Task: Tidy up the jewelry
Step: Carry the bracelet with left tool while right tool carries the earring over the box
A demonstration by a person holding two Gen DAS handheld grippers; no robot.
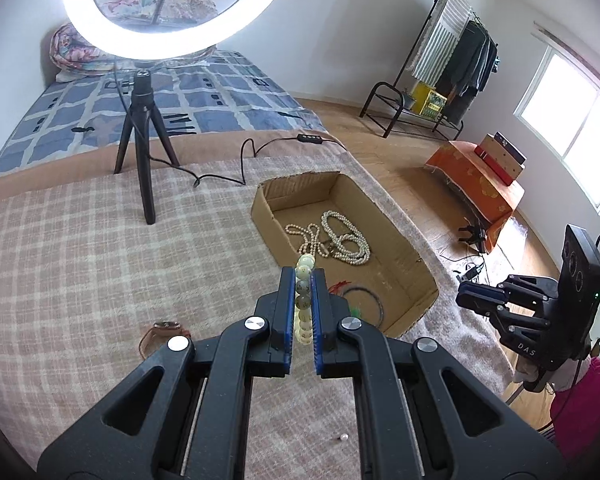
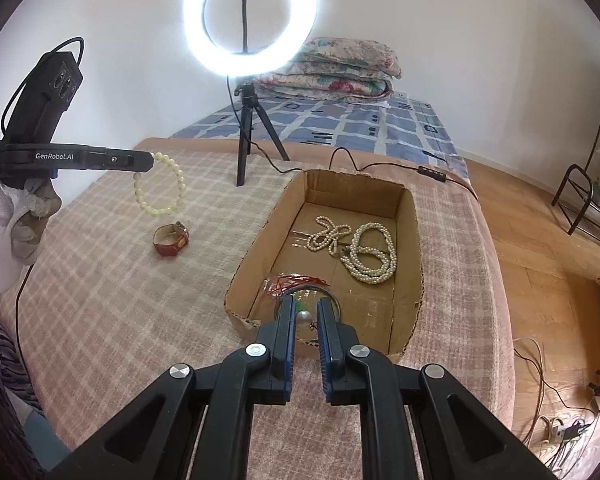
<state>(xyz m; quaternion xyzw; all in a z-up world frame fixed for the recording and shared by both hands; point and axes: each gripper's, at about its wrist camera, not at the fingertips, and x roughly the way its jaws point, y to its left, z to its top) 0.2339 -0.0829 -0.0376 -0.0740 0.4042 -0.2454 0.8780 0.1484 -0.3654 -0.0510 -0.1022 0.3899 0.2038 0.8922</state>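
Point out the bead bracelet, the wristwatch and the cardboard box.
bead bracelet (image 2: 160, 184), right wrist view, hanging loop of beads.
wristwatch (image 2: 171, 240), right wrist view, red strap.
cardboard box (image 2: 354, 188), right wrist view, far inner wall.

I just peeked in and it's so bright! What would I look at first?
The glowing ring light on its tripod, standing on the bed behind the box. Next, the left gripper holding a bead bracelet up in the air over the blanket. Then the white pearl necklaces lying in the box.
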